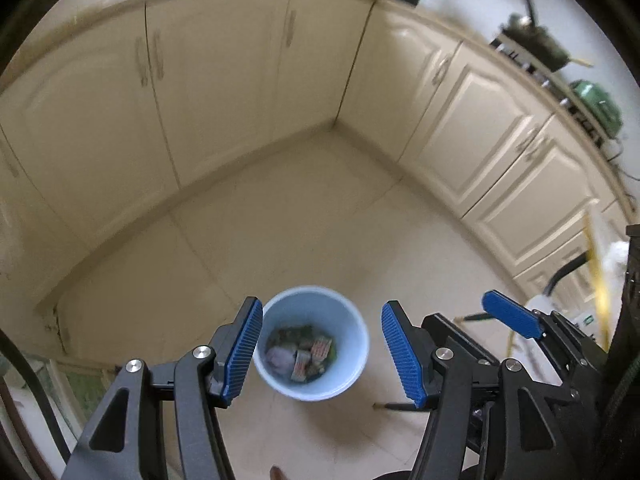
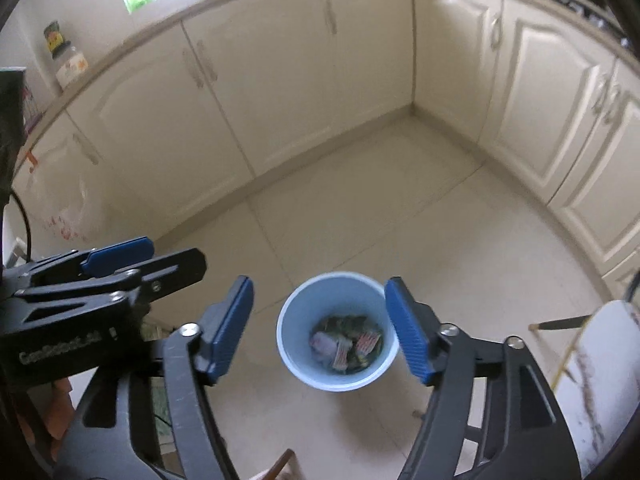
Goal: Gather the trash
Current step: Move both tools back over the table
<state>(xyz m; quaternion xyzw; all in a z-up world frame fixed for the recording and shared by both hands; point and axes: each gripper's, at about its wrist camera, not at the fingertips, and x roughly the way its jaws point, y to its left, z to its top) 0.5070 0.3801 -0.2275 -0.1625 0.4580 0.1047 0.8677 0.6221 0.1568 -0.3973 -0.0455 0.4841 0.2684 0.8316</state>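
In the left wrist view, the left gripper (image 1: pixel 320 350) is seen spread apart with nothing between its blue pads, above a pale blue bin (image 1: pixel 311 343) standing on the tiled floor (image 1: pixel 320 208) and containing wrappers (image 1: pixel 302 354). In the right wrist view, the right gripper (image 2: pixel 320 330) is likewise spread wide and empty, the bin (image 2: pixel 338 332) lying below between its fingers, the cabinets (image 2: pixel 280 92) well apart.

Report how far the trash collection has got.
Done: wrappers and crumpled scraps already lie inside the pale blue bin on the floor. In hand: nothing; the left gripper and right gripper both hang open and empty above the bin. Left: no loose trash shows on the visible floor tiles, so little may remain.
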